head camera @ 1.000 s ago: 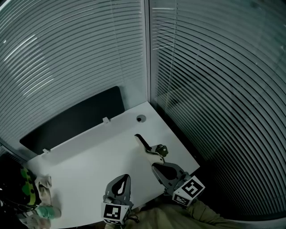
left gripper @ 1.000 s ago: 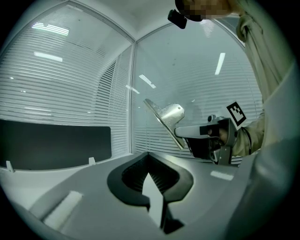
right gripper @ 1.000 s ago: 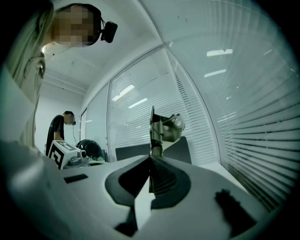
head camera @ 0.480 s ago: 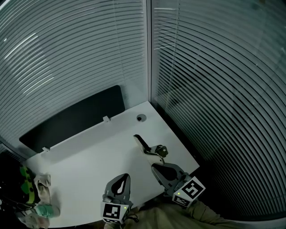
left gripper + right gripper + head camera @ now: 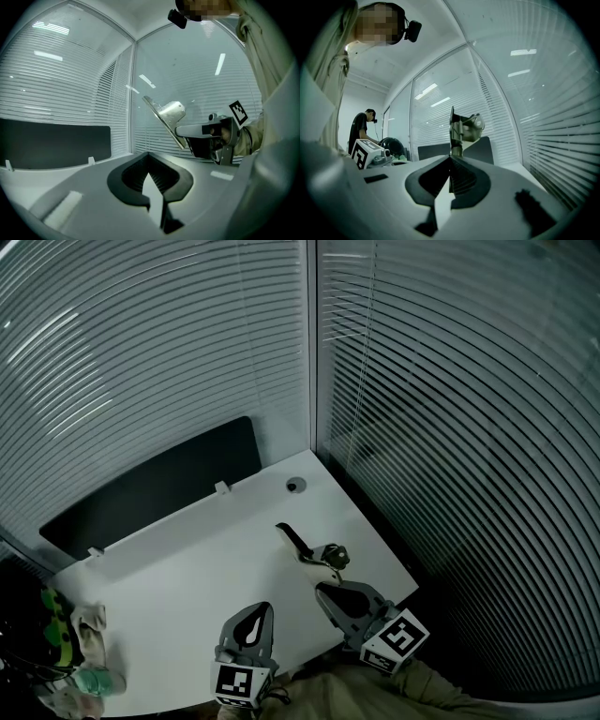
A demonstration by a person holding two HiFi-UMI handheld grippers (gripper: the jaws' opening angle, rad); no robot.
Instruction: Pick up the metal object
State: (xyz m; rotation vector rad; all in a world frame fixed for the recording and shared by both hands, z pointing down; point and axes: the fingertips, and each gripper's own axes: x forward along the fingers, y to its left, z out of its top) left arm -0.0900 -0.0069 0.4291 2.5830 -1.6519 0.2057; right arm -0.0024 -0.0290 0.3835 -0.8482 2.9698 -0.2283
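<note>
Since one second ago, the right tool (image 5: 322, 588) has carried the thin silver metal plate with cylindrical fitting (image 5: 314, 552), clamped at its tips, slightly forward over the white table (image 5: 187, 577). Maintain grip; raise vertically. Left tool (image 5: 262, 610): closed, empty.

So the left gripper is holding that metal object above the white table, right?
No, the right gripper holds it: in the right gripper view its fingers are shut on the metal object, above the white table. The left gripper is shut and empty.
</note>
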